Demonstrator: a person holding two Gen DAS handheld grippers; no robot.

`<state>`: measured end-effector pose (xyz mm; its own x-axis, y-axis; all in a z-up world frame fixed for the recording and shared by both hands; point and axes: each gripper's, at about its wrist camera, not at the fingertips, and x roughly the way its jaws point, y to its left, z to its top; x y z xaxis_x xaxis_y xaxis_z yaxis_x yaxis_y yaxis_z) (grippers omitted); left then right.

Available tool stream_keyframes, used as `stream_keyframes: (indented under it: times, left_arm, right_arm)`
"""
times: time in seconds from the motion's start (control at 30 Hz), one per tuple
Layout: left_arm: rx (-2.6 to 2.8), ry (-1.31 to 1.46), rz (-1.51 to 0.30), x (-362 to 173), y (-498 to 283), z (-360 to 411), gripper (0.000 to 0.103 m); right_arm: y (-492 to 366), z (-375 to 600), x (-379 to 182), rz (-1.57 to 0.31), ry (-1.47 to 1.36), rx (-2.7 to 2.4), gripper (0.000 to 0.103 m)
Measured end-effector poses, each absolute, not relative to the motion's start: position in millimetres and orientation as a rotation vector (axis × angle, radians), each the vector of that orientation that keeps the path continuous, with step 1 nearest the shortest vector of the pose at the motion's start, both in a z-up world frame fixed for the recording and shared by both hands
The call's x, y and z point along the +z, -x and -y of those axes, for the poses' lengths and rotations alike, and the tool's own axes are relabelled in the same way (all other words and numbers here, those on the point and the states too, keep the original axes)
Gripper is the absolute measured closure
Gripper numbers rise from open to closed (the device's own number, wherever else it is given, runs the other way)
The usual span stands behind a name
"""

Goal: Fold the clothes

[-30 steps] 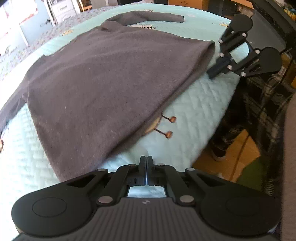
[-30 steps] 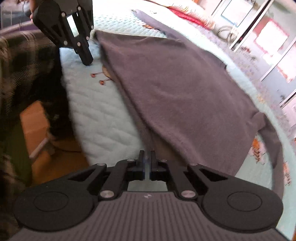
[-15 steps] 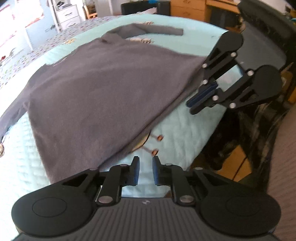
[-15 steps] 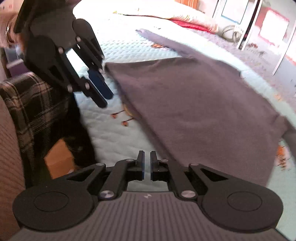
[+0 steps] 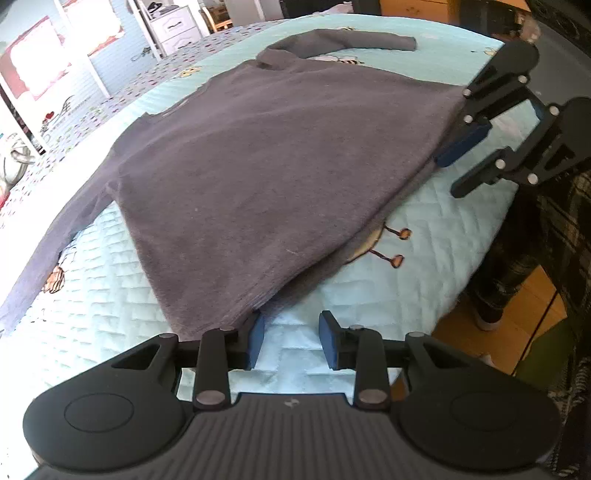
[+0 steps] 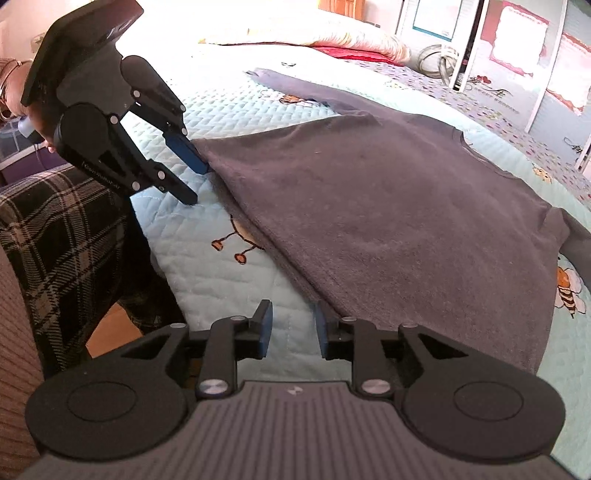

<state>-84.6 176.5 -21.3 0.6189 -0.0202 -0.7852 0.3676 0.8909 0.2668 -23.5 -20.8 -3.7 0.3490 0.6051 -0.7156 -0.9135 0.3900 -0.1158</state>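
A grey long-sleeved sweater point(image 5: 266, 173) point(image 6: 399, 206) lies flat on the light blue quilt point(image 5: 369, 306), hem toward the bed's near edge and sleeves spread out. My left gripper point(image 5: 291, 332) point(image 6: 195, 181) sits at one hem corner. Its jaws are opening, only quilt shows between them, and its left pad is beside the cloth. At the other hem corner is my right gripper point(image 6: 293, 325) point(image 5: 450, 173), its jaws also opening over bare quilt. Its right finger rests against the hem edge.
The bed's edge runs just below both grippers, with wooden floor point(image 5: 532, 306) beyond it. A person's plaid trousers point(image 6: 55, 236) stand against the edge. Pillows and a red blanket point(image 6: 347, 48) lie at the far side. White drawers point(image 5: 177, 29) stand behind the bed.
Both grippers have gone from shut to open at the hem corners. The right gripper has come closer to the hem as seen from the left wrist.
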Motion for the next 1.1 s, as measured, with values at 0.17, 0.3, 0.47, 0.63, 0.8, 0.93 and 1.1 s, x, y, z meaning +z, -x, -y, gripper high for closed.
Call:
stream_keyframes:
  times: [0.17,0.3,0.47,0.63,0.8,0.93,1.1]
  left_arm:
    - [-0.223,-0.518,-0.884,-23,82,-175,0.068]
    - [-0.25,-0.59,-0.899,-28,76,-176,0.06]
    - [-0.254,-0.558,-0.922,-24,73,-191,0.1]
    - [-0.328,-0.621,-0.937,-23,92,-189,0.101]
    - [-0.335,-0.641,-0.966,-19,88,-189,0.1]
    - [-0.358,-0.62,-1.012,-12,99,-182,0.097]
    - [-0.361,-0.041,-0.839,41,87,-211,0.096]
  right_arm:
    - [23,24,-5,-0.647,0.538,1.044,0.073]
    - [22,23,-5,-0.647,0.531,1.04,0.072]
    - [21,26,-2,-0.637,0.51,1.025,0.072]
    - [20,34,-2,-0.65,0.487,1.013,0.072]
    - [9,48,4,-0.711,0.356,1.039,0.072]
    - [-17,59,21,-0.717,0.147,1.037,0.072]
    - [-59,65,23,-0.753,-0.12,0.927,0.073]
